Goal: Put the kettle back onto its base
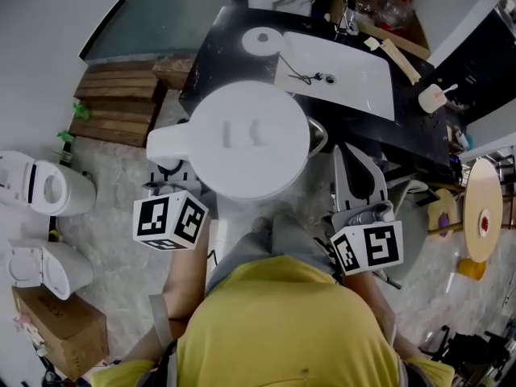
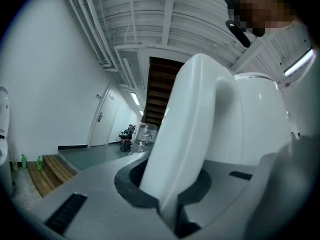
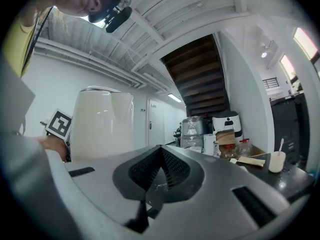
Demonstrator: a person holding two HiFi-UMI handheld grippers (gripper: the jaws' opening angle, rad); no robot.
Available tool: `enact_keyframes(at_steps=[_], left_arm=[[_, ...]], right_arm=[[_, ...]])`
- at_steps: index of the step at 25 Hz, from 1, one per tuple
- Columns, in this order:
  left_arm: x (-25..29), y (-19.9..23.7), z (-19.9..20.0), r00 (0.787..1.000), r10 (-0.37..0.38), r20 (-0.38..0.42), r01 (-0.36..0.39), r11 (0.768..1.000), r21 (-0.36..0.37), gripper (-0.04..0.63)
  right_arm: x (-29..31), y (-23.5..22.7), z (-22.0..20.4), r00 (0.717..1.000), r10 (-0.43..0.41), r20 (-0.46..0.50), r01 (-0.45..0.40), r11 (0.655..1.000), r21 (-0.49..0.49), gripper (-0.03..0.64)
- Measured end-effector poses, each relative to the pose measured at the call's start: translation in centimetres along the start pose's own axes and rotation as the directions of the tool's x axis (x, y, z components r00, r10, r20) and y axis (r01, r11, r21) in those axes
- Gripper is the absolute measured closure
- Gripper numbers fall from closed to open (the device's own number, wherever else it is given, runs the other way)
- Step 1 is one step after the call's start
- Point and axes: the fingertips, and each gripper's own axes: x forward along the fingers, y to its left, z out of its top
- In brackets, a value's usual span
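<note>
At the near edge of the black table (image 1: 211,51), you hold the kettle (image 1: 250,139) up in the air with its lid toward your head camera. It is white and round, and its handle (image 1: 167,143) sticks out to the left.

Left gripper (image 1: 167,168): jaws narrow, clamped on the handle. In the left gripper view the handle (image 2: 190,134) rises from between the pads, with the kettle body (image 2: 255,119) just behind it.

Right gripper (image 1: 359,176): to the right of the kettle and not touching it. In the right gripper view its jaws (image 3: 159,171) are together with nothing between them, and the kettle (image 3: 102,124) stands off to the left.

Table top:
- A round white disc (image 1: 260,40) lies at the far left. It is flat and nothing rests on it. It may be the base, but you cannot confirm that from here. The kettle is apart from it, on the near side.
- A white board (image 1: 347,75) lies just right of the disc, with a dark cord (image 1: 302,77) on it.
- A white cup (image 1: 433,97) holding a stick stands toward the right end. The right gripper view also shows it (image 3: 276,161).

Floor:
- On the left are wooden pallets (image 1: 121,103), two white appliances (image 1: 48,188) and a cardboard box (image 1: 60,325).
- On the right a pale round disc (image 1: 484,208) stands on edge.
</note>
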Motion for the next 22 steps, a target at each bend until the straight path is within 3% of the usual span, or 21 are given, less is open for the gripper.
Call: enact_keyframes(at_steps=[9,22], left_arm=[[5.0,0.6,-0.5,1.0,-0.002,-0.006,0.001,1.0,-0.025,0.561],[13.2,0.5,-1.1,0.999,0.043,-0.002,-0.043,0.999,-0.03,0.561]], right_arm=[[3.9,-2.7,0.1,1.0,-0.001,0.003,0.001,1.0,-0.001,0.601],[13.0,-8.5,-0.2,0.996,0.086,0.003,-0.086,0.996,0.006,0.601]])
